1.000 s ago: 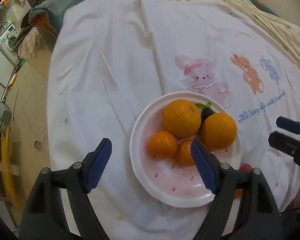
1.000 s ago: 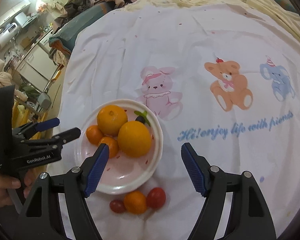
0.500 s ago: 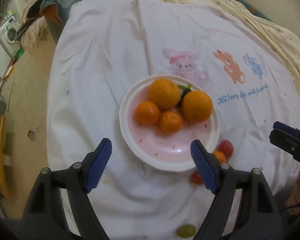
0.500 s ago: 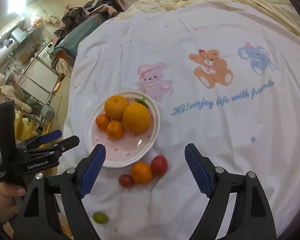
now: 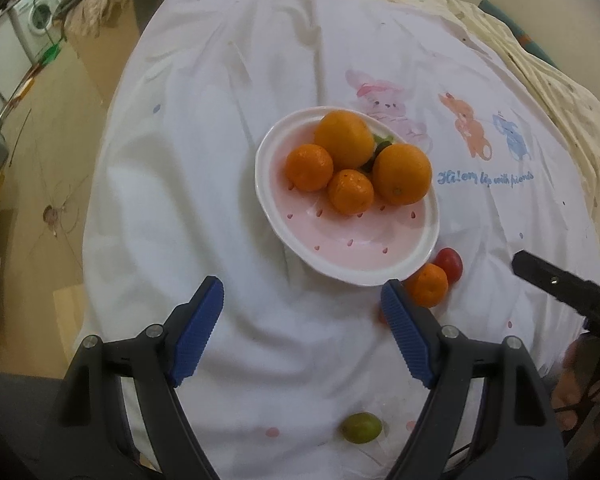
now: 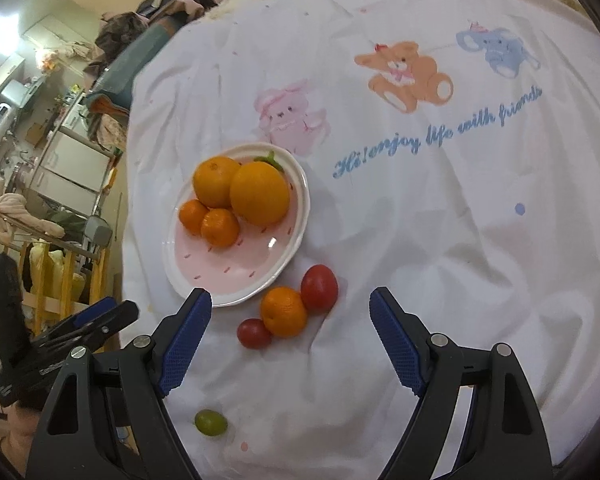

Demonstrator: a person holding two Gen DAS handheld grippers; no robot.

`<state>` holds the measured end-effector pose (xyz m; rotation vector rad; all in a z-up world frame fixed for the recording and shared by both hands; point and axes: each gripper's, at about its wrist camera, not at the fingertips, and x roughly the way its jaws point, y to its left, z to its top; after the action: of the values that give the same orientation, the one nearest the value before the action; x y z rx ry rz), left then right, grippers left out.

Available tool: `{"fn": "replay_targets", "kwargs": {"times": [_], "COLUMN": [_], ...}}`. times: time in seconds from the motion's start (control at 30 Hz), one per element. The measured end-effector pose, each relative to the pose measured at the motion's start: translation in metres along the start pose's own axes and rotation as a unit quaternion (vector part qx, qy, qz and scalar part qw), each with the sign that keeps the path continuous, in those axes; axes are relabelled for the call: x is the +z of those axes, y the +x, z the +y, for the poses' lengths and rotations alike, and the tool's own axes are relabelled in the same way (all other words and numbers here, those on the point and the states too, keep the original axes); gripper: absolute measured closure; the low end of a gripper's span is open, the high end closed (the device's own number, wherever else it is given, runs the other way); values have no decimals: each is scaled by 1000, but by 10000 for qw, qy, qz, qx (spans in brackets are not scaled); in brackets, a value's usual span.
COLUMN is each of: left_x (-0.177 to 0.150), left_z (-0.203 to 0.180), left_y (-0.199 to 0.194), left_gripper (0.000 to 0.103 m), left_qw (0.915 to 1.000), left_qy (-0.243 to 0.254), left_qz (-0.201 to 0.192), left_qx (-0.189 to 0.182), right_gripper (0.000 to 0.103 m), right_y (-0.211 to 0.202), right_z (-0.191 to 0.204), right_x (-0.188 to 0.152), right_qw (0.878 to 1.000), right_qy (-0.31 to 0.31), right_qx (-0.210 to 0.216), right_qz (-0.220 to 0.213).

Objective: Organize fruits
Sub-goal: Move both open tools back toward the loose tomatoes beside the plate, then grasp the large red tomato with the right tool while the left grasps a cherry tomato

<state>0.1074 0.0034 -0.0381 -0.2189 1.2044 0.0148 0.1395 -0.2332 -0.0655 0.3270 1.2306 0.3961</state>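
Observation:
A pink and white plate [image 5: 352, 236] [image 6: 236, 268] holds two big oranges [image 5: 343, 139] [image 6: 260, 193] and two small mandarins [image 5: 350, 191] [image 6: 220, 227]. Beside the plate on the cloth lie a mandarin [image 5: 427, 284] [image 6: 283, 311], a red tomato [image 5: 450, 263] [image 6: 319, 282] and a smaller dark red tomato [image 6: 253, 333]. A green grape [image 5: 361, 427] [image 6: 211, 422] lies nearer. My left gripper [image 5: 302, 328] is open and empty, short of the plate. My right gripper [image 6: 290, 340] is open and empty, above the loose fruit.
A white tablecloth [image 6: 420, 200] with cartoon animals and blue lettering covers the round table. The table edge drops to the floor on the left [image 5: 40, 200]. Furniture and clutter [image 6: 60, 140] stand beyond that edge. The left gripper shows in the right wrist view [image 6: 72, 332].
Both grippers have pulled back and up from the plate. The loose fruit and the green grape have come into view. Both stay open.

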Motion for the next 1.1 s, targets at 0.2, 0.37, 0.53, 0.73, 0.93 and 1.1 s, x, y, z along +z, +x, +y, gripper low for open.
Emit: {"fn": "replay_targets", "kwargs": {"times": [0.2, 0.37, 0.53, 0.73, 0.93, 1.1], "left_x": [0, 0, 0, 0, -2, -12], "left_z": [-5, -11, -11, -6, -11, -27], "left_y": [7, 7, 7, 14, 19, 30], "left_gripper": [25, 25, 25, 25, 25, 25], "left_qw": [9999, 9997, 9996, 9993, 9991, 9973], "left_qy": [-4, 62, 9, -69, 54, 444], "left_qz": [135, 183, 193, 315, 375, 541], "left_qx": [-72, -132, -227, -186, -169, -222], "right_gripper": [33, 47, 59, 67, 72, 72], "right_y": [31, 48, 66, 88, 86, 67], "right_z": [-11, -17, -17, -17, -17, -27], "right_x": [-2, 3, 13, 12, 10, 10], "right_qw": [9978, 9970, 9962, 9933, 9943, 9963], "right_qy": [375, 467, 276, 124, 32, 328], "right_qx": [236, -41, -310, -626, -555, -285], "right_qz": [498, 609, 760, 960, 914, 742]}}
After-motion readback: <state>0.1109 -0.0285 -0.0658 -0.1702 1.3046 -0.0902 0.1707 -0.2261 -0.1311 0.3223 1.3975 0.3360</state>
